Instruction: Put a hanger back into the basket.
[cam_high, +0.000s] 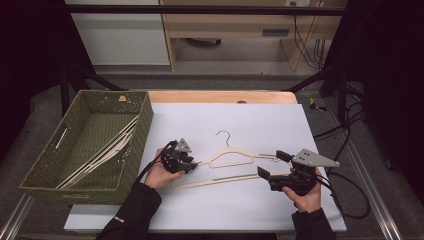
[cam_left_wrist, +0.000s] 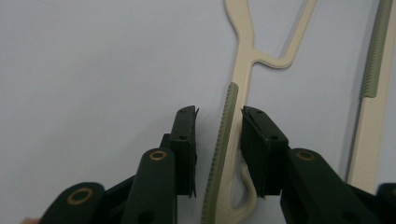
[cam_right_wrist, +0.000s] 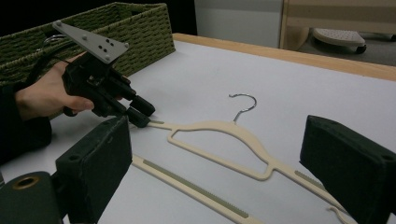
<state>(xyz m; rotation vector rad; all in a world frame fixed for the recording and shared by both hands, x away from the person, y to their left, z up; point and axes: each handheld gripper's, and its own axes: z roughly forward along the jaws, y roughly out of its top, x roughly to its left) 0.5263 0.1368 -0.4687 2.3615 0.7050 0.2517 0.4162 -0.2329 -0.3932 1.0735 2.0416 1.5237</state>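
A cream hanger (cam_high: 232, 150) with a metal hook (cam_high: 223, 135) lies flat on the white sheet (cam_high: 225, 115). My left gripper (cam_high: 194, 164) is at the hanger's left end. In the left gripper view the left gripper (cam_left_wrist: 218, 121) stands open, its jaws astride the hanger (cam_left_wrist: 243, 51) arm with its grey-green ribbed strip, a gap showing on the left side. My right gripper (cam_high: 272, 164) is open at the hanger's right end. In the right gripper view the hanger (cam_right_wrist: 219, 128) lies between its wide-apart jaws, and the left gripper (cam_right_wrist: 142, 114) sits at the hanger's far tip.
A green woven basket (cam_high: 142, 125) stands at the left of the sheet and holds several pale hangers (cam_high: 105, 150); it is also the basket (cam_right_wrist: 116, 23) behind the left hand. Black cables (cam_high: 350, 185) trail off the right edge. The sheet's far half is bare.
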